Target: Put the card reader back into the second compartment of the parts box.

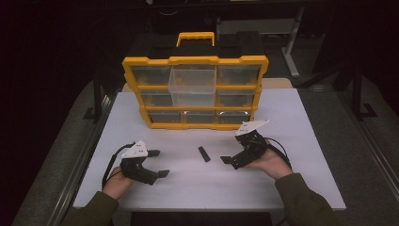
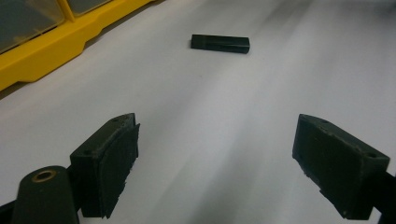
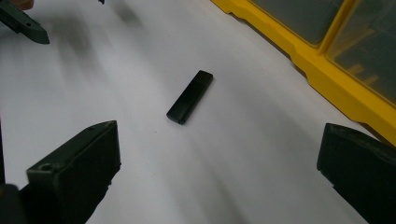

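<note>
A person is sitting at the near edge of a white table [image 1: 282,108], and both forearms, in dark green sleeves, are coming in from the bottom of the high view. The left hand [image 1: 117,181] is holding the left tool [image 1: 156,163] low over the table near its near left part, with the wrist turned so that the tool is pointing to the right and a little forward. Its two black jaws are standing wide apart with nothing between them, as the left gripper view shows clearly [image 2: 215,163]. The right hand [image 1: 268,162] is lying palm up under the right tool [image 1: 233,153], which is pointing to the left; its jaws are also spread wide and are gripping nothing [image 3: 219,172]. Between the two tools, a small flat black bar [image 1: 204,154] is lying on the table, apart from both, a little nearer to the right tool. In the right gripper view the bar [image 3: 190,96] is lying diagonally ahead of the open jaws. Behind it, a yellow organizer [image 1: 195,92] with clear drawers is standing upright, and one middle drawer [image 1: 192,80] is sticking out toward the person.
</note>
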Action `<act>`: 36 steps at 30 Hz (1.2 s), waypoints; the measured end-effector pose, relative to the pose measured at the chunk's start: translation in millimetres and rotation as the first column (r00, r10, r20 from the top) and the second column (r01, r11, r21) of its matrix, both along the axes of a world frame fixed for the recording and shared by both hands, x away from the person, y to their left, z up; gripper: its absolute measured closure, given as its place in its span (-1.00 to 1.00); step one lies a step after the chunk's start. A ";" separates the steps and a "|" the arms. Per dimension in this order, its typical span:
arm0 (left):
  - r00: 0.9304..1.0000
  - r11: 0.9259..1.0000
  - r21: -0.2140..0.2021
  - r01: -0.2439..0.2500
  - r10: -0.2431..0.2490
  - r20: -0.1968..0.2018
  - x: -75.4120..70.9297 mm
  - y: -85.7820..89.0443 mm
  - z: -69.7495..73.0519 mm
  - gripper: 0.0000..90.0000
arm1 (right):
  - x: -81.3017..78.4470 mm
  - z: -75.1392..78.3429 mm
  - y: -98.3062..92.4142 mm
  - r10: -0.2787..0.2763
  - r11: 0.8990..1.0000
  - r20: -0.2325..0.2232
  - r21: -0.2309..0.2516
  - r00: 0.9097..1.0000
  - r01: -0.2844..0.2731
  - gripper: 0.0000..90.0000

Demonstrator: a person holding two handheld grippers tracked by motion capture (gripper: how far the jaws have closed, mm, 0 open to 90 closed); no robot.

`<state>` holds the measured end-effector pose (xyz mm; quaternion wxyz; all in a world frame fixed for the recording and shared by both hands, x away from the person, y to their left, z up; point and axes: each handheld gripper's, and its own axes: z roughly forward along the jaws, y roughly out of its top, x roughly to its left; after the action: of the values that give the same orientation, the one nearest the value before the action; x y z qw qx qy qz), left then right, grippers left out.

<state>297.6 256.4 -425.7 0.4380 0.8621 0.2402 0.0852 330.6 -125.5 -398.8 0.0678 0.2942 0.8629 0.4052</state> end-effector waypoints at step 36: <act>1.000 1.000 -0.008 0.007 -0.007 -0.002 -0.6 -0.9 -0.5 -0.68 | 19.3 6.0 31.5 0.027 1.000 0.001 0.002 1.000 -0.027 -1.00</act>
<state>297.0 255.4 -426.1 0.4416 0.8612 0.2378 0.0818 349.9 -94.0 -392.7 0.0624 0.2824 0.8665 0.4069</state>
